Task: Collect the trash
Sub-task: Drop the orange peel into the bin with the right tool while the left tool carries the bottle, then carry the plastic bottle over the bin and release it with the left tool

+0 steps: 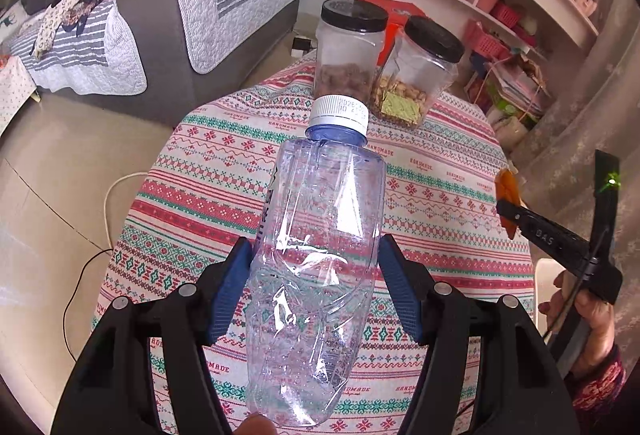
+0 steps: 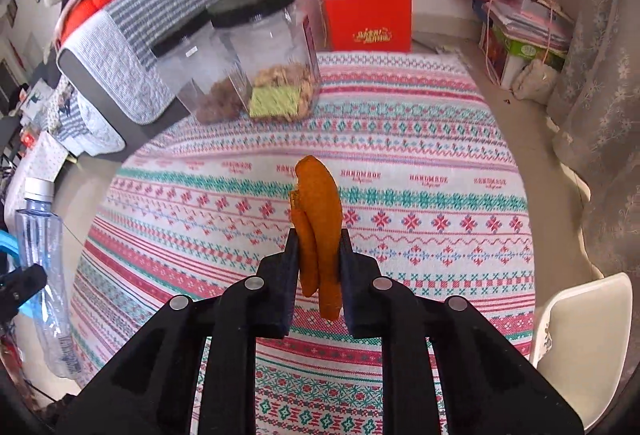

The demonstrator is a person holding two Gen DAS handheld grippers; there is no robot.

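Left gripper [image 1: 316, 275] clamping crushed plastic bottle [image 1: 320, 235], right gripper [image 2: 318, 259] pinching orange peel [image 2: 320, 219]

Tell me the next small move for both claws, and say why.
Probably carry both loads off the table toward wherever the trash goes; no bin shows in either view. The left claw is shut on the empty bottle, the right claw on the orange peel, both held above the tablecloth. Only the two jars are left there.

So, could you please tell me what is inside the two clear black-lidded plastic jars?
The left clear black-lidded plastic jar holds brown pieces, the right jar pale ones behind a green label; neither's contents can be identified.
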